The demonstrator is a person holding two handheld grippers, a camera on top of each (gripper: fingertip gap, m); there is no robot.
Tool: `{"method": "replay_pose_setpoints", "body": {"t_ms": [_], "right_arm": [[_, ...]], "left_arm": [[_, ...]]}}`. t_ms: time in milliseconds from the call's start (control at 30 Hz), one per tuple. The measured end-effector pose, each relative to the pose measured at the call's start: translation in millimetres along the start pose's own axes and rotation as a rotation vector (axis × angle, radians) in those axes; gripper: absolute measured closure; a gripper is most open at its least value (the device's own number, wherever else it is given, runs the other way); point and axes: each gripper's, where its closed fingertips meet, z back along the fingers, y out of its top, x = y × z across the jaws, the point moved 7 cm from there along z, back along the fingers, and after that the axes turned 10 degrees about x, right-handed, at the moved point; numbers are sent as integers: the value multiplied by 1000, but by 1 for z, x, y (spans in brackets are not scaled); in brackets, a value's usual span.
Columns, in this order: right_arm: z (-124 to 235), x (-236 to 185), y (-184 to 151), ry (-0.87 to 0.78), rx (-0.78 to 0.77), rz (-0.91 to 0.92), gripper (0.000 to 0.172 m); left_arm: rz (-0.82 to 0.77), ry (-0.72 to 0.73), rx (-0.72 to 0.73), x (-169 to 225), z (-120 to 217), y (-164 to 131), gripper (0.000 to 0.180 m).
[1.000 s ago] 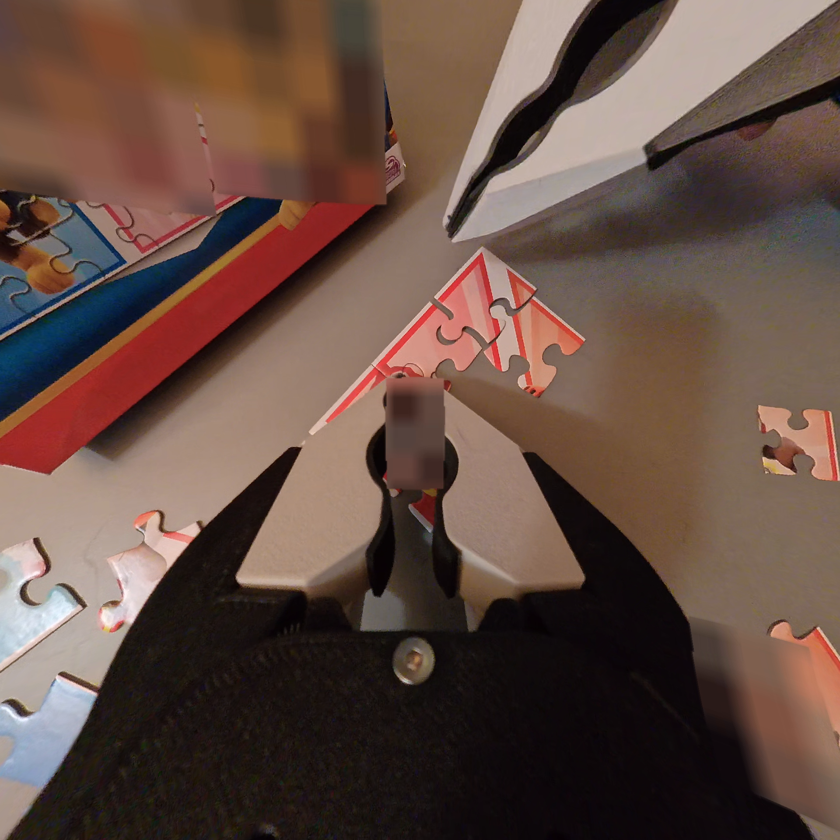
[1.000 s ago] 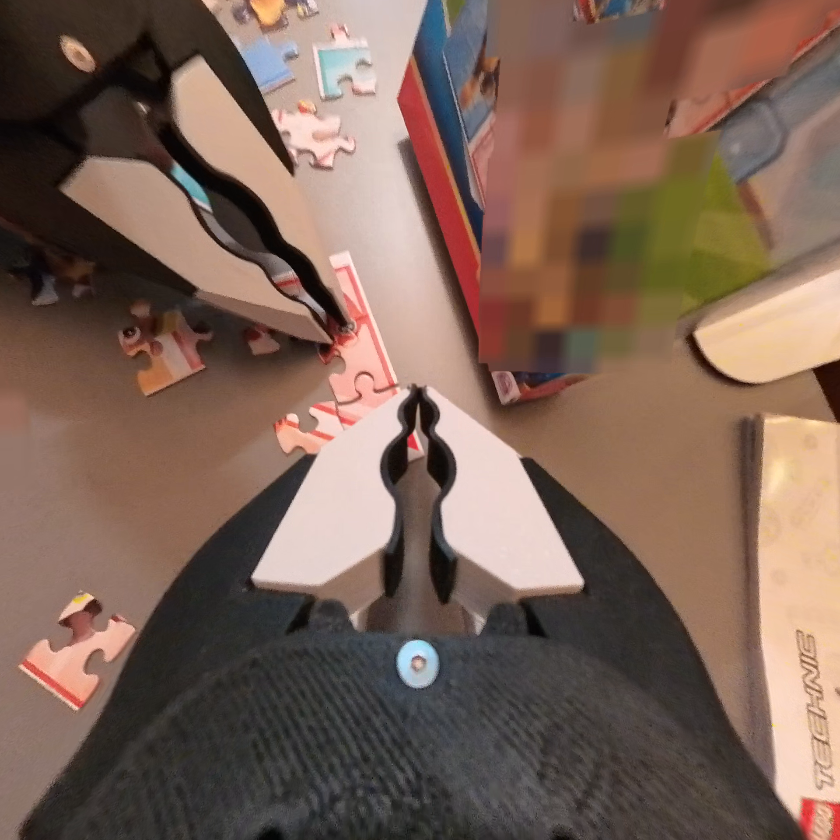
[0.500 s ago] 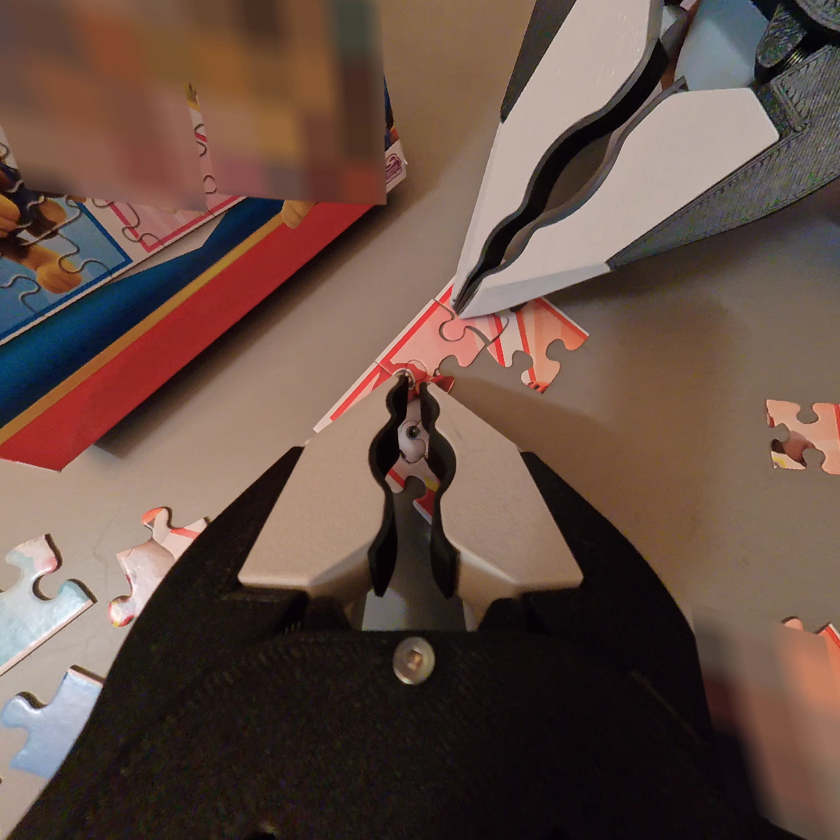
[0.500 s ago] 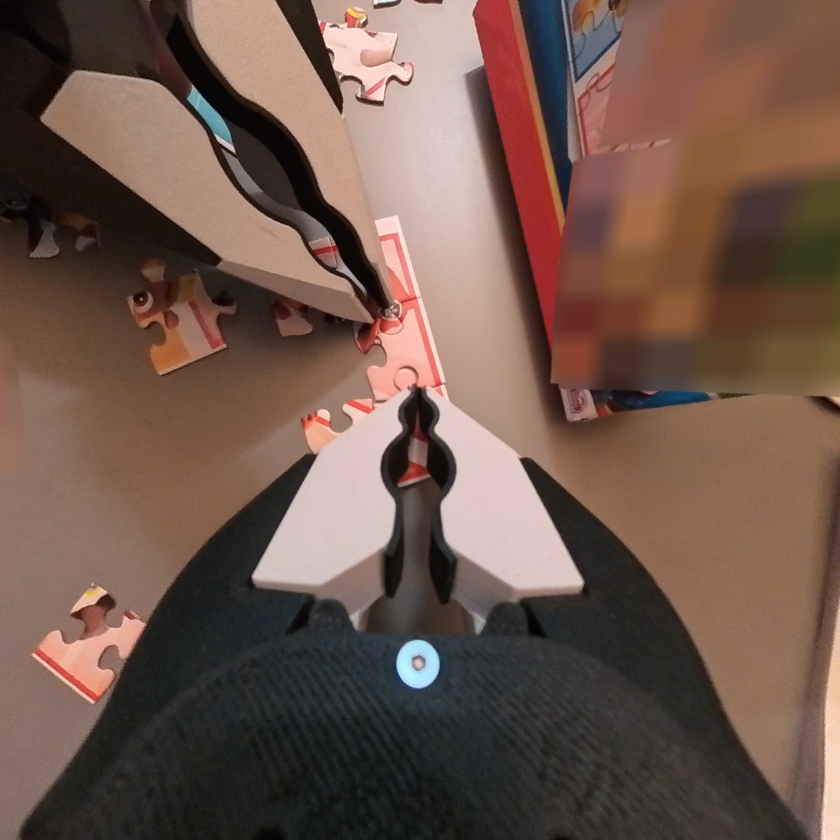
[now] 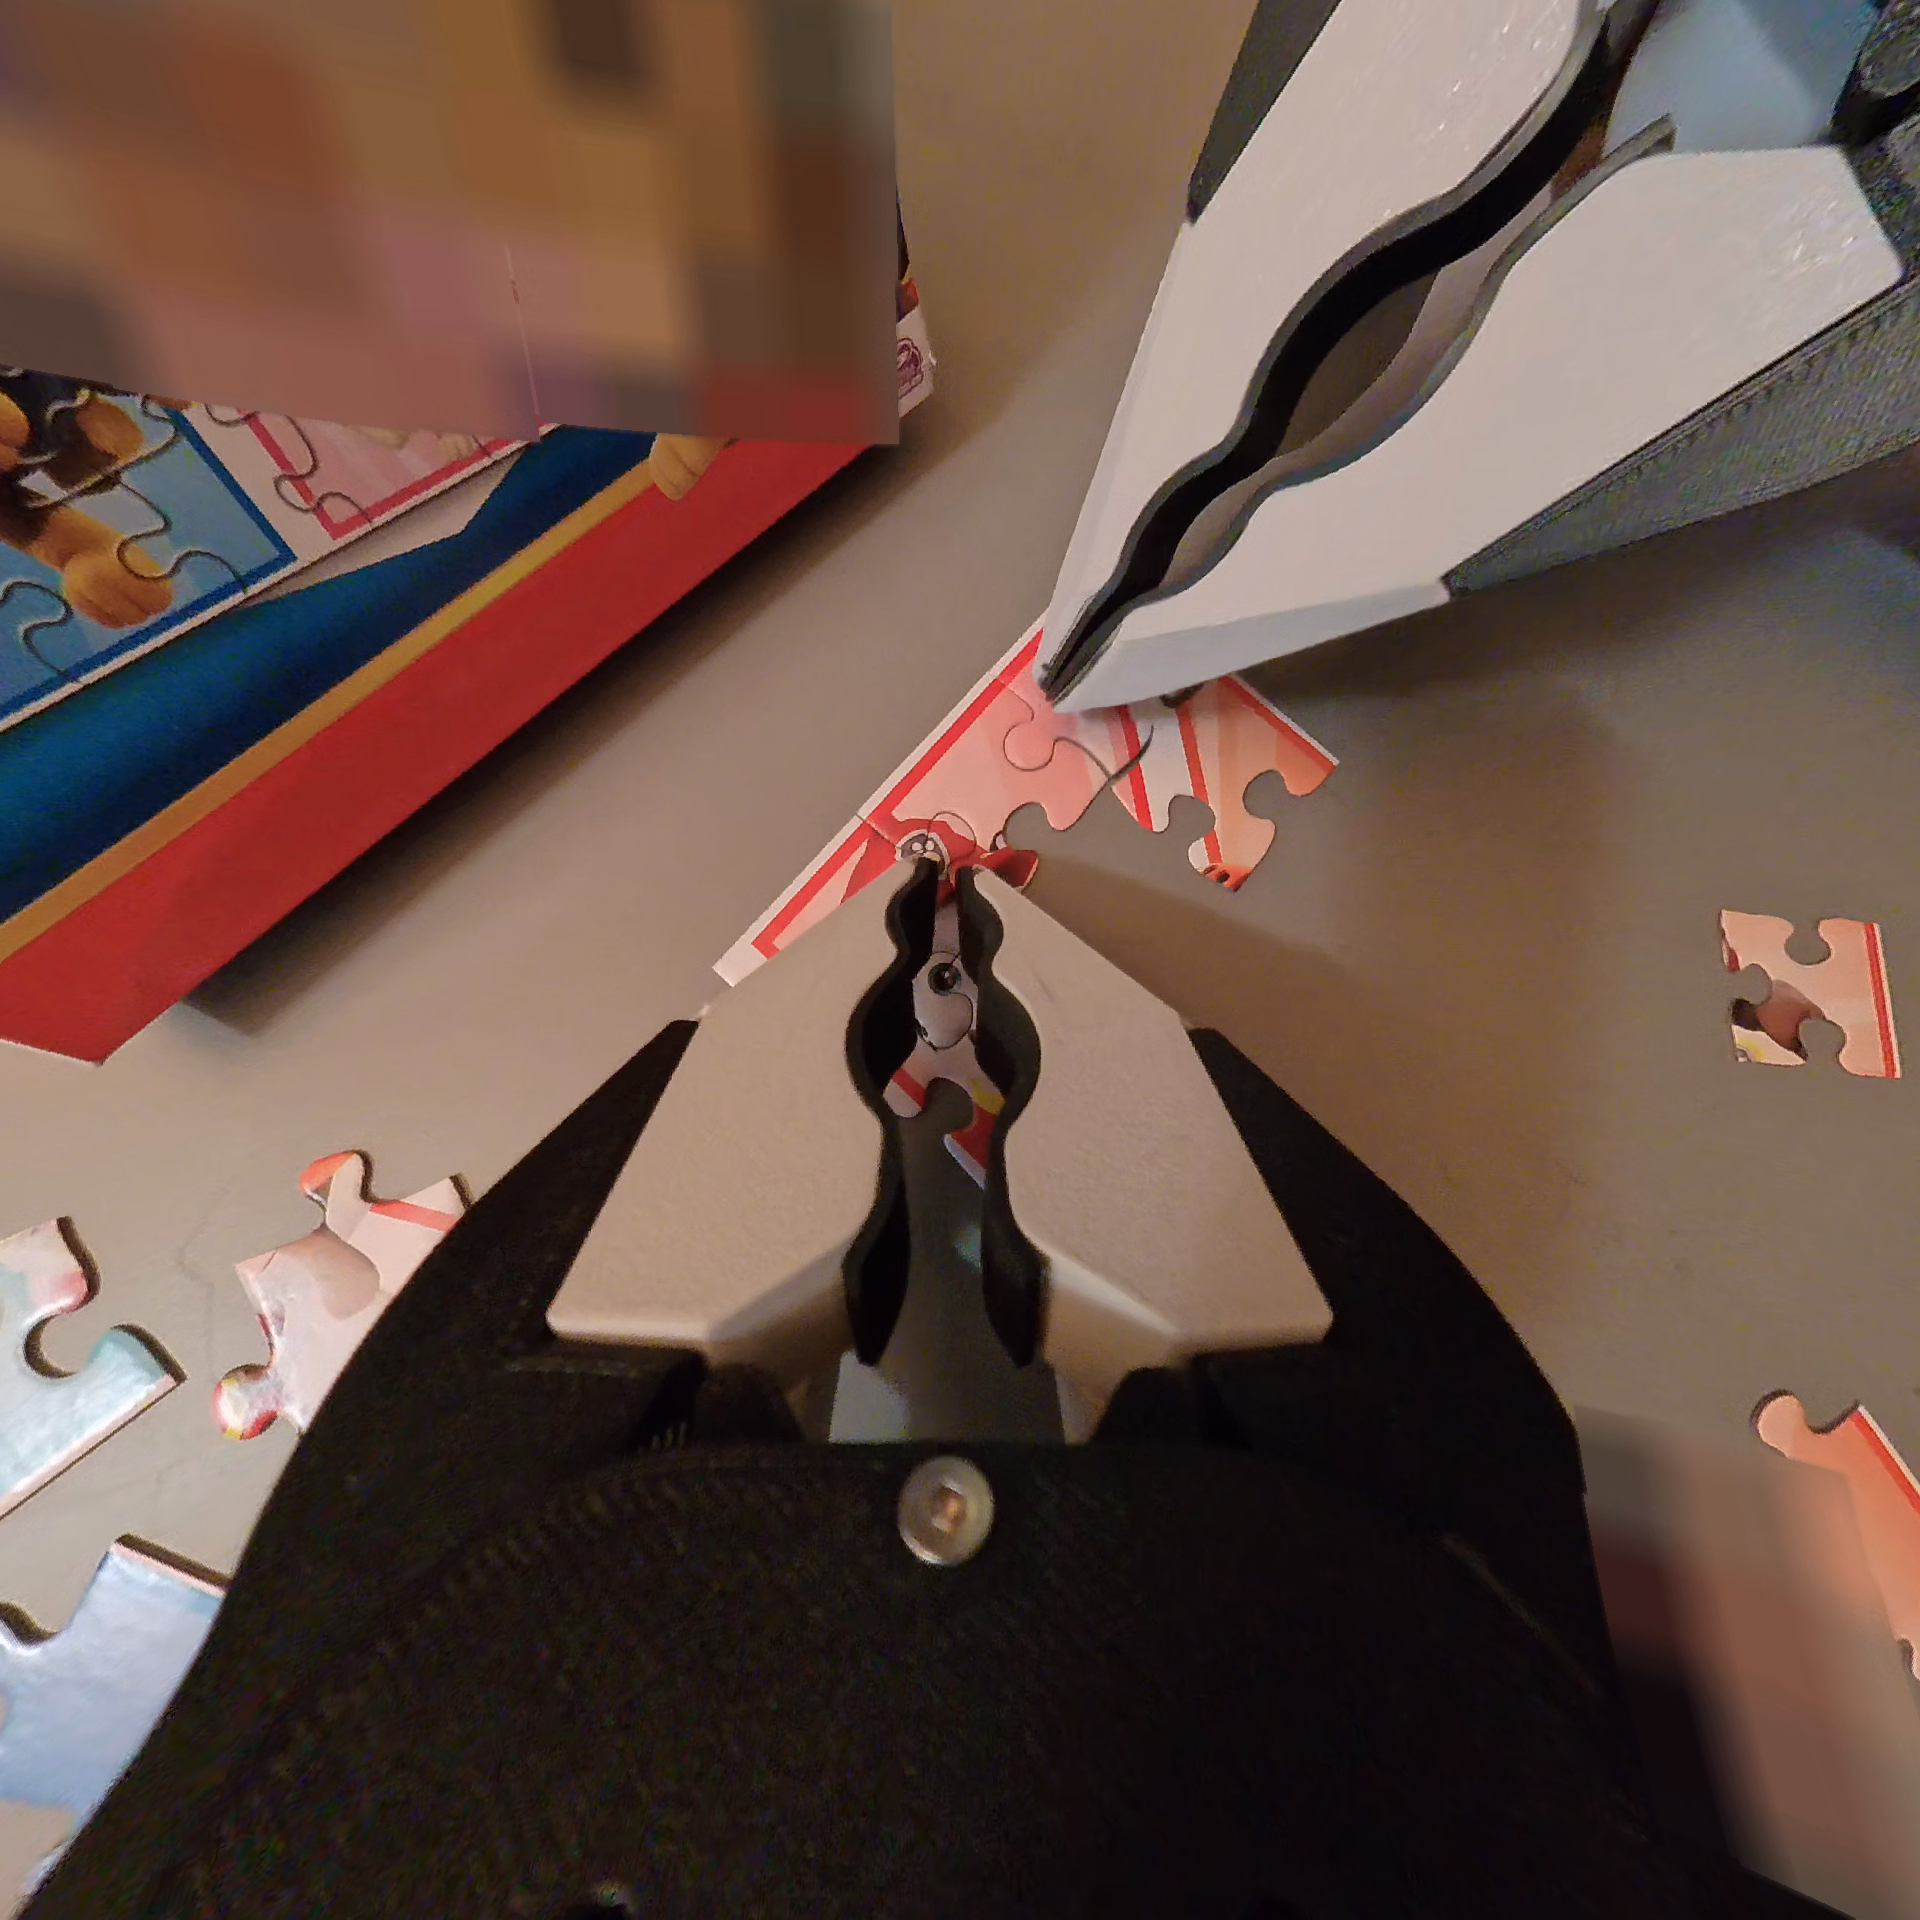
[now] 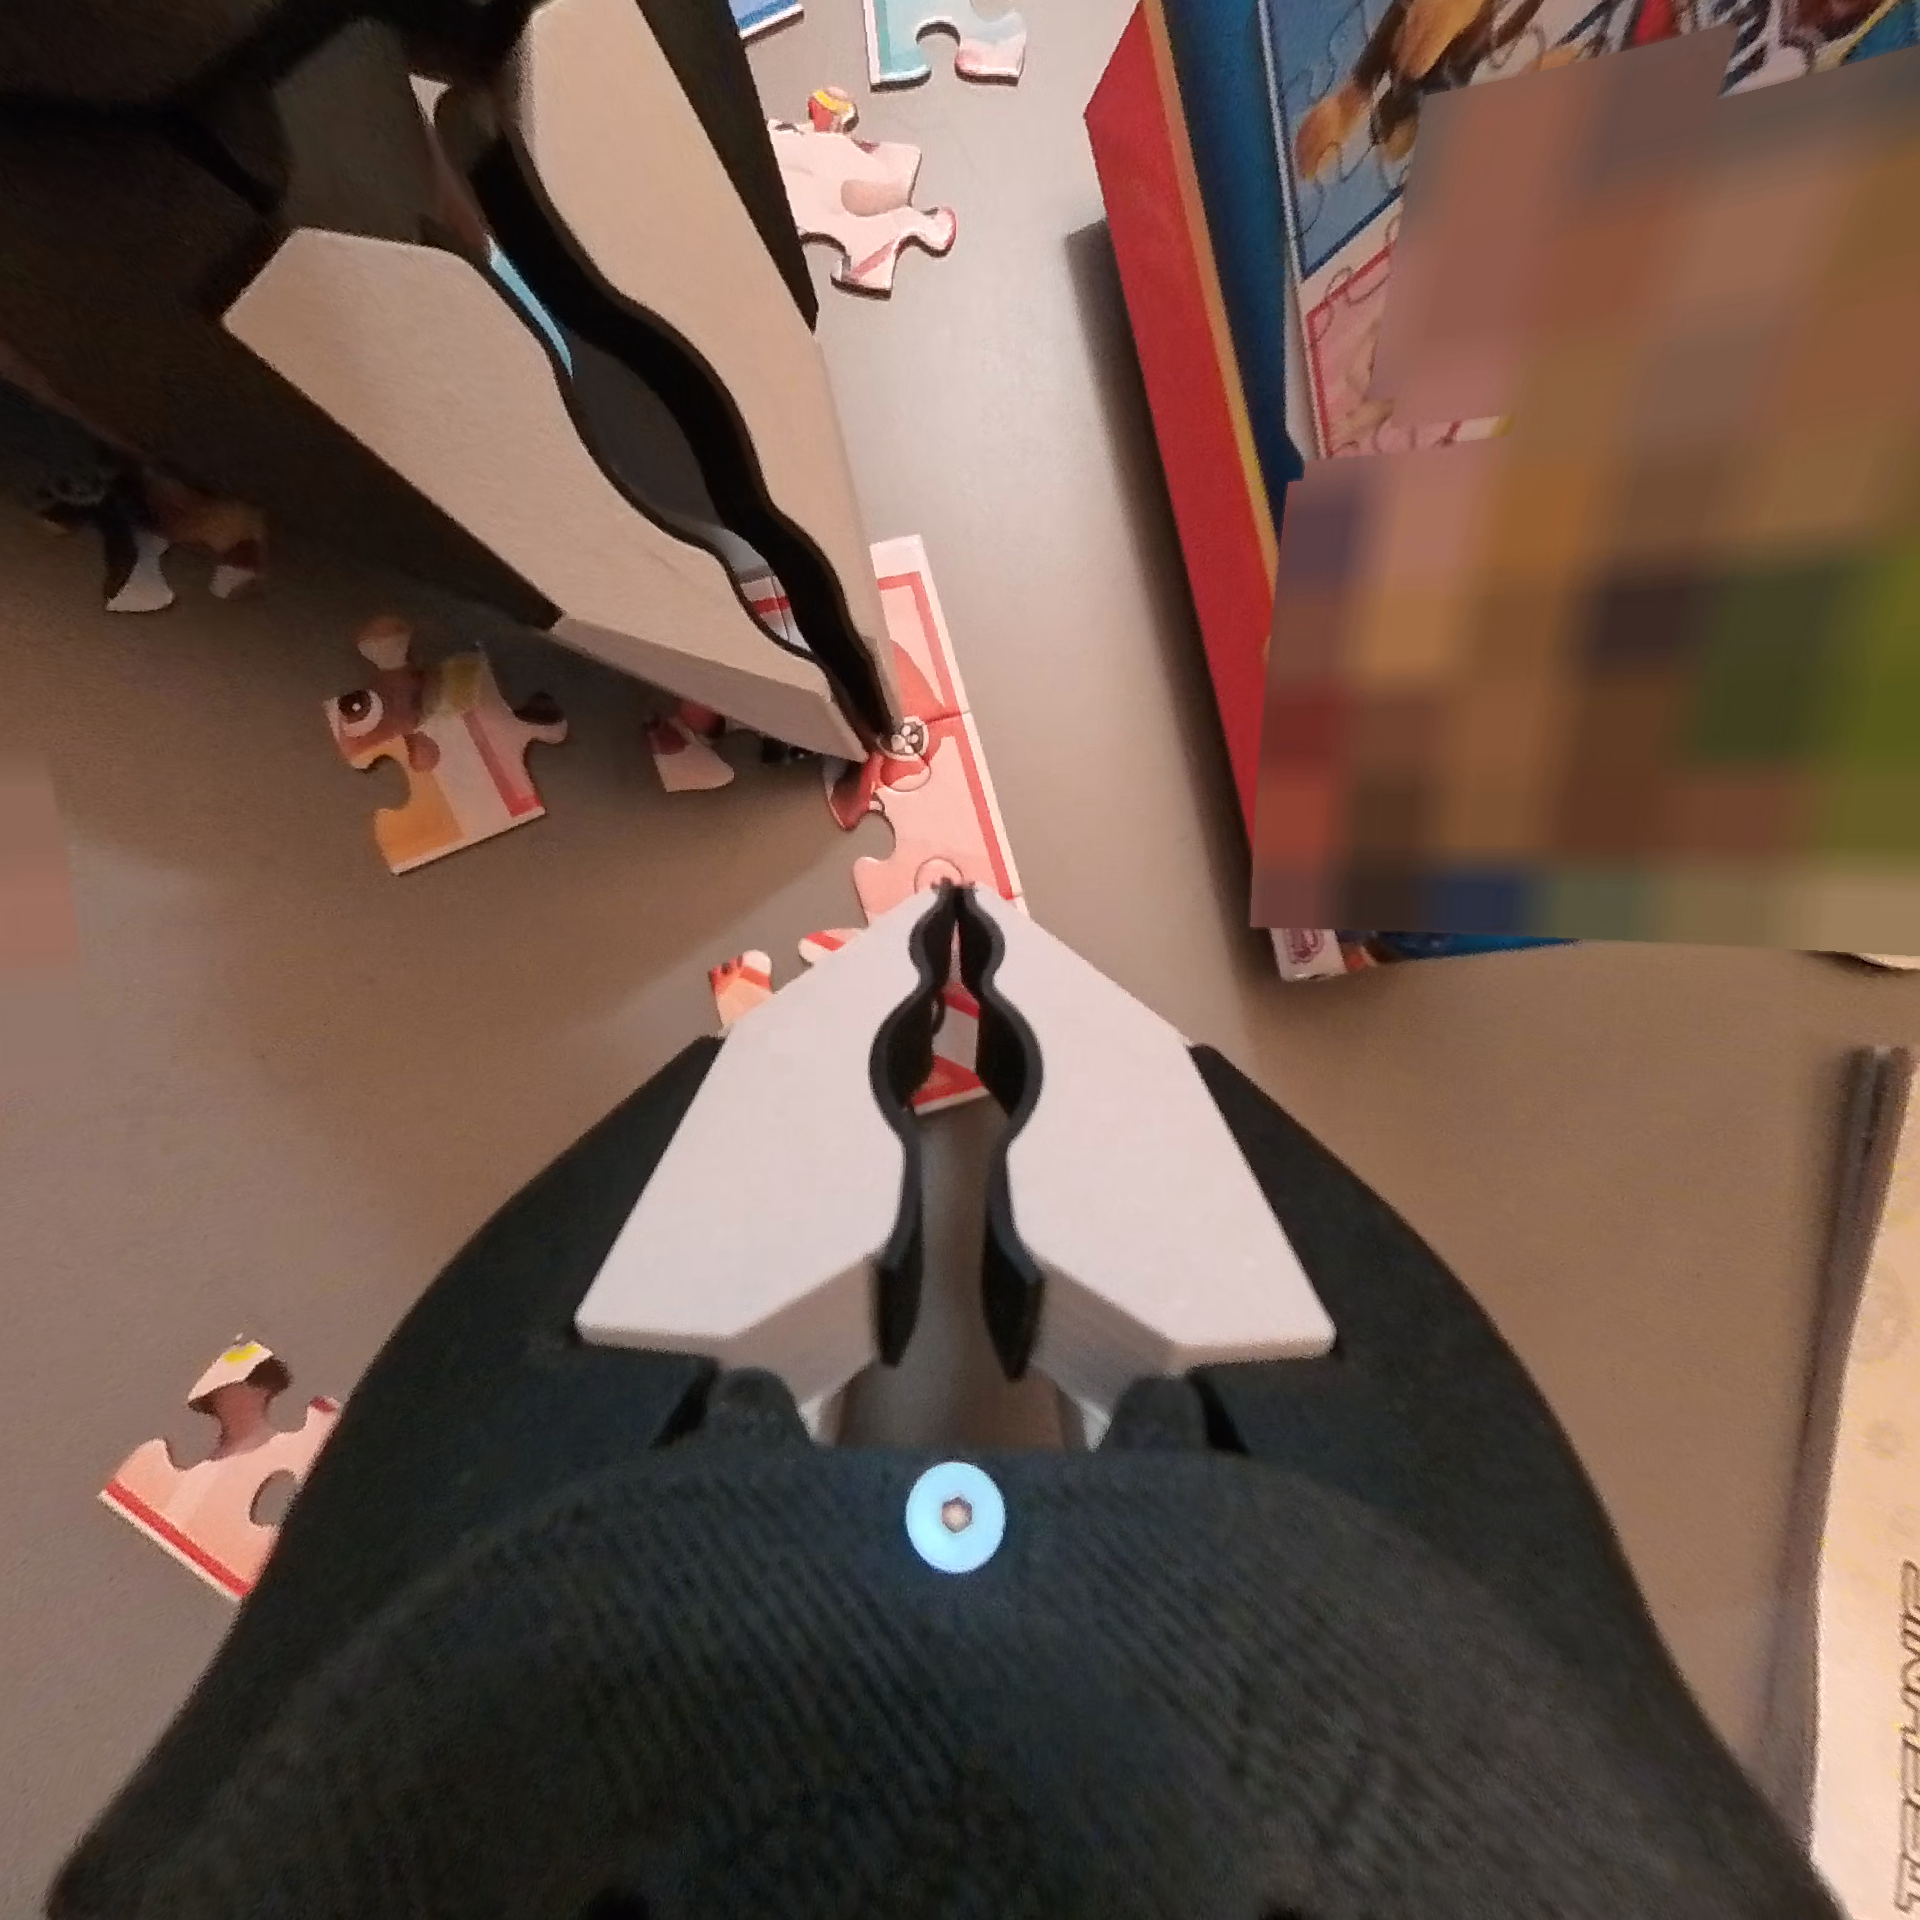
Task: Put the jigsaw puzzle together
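- Left gripper (image 5: 940, 878), fingertips nearly together and holding nothing, presses down on the near end of a joined strip of pink puzzle pieces (image 5: 997, 764).
- Right gripper (image 6: 951, 894), clenched with nothing between its fingers, presses the strip's far end.
- Red puzzle box (image 5: 416, 665) lies left; loose pieces (image 5: 1803, 987) lie scattered on the grey table (image 5: 1507, 1039).

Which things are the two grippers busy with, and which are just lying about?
Busy with:
left gripper, shut, tips on the joined pink puzzle strip
right gripper, shut, tips on that strip

Lying about:
loose puzzle pieces
red and blue box
booklet
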Motion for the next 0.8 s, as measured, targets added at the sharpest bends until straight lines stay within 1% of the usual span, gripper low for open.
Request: {"method": "replay_pose_setpoints", "body": {"t_ms": [233, 500, 700, 800], "right_arm": [[-3, -3, -8, 35, -48, -8, 172], [-4, -4, -8, 51, -31, -30, 172], [1, -6, -9, 56, -62, -24, 172], [1, -4, -11, 60, -76, -48, 172]], "left_arm": [[5, -4, 5, 0, 0, -1, 179], [7, -6, 7, 0, 0, -1, 180], [7, -5, 8, 0, 0, -1, 179], [7, -5, 8, 0, 0, -1, 179]]}}
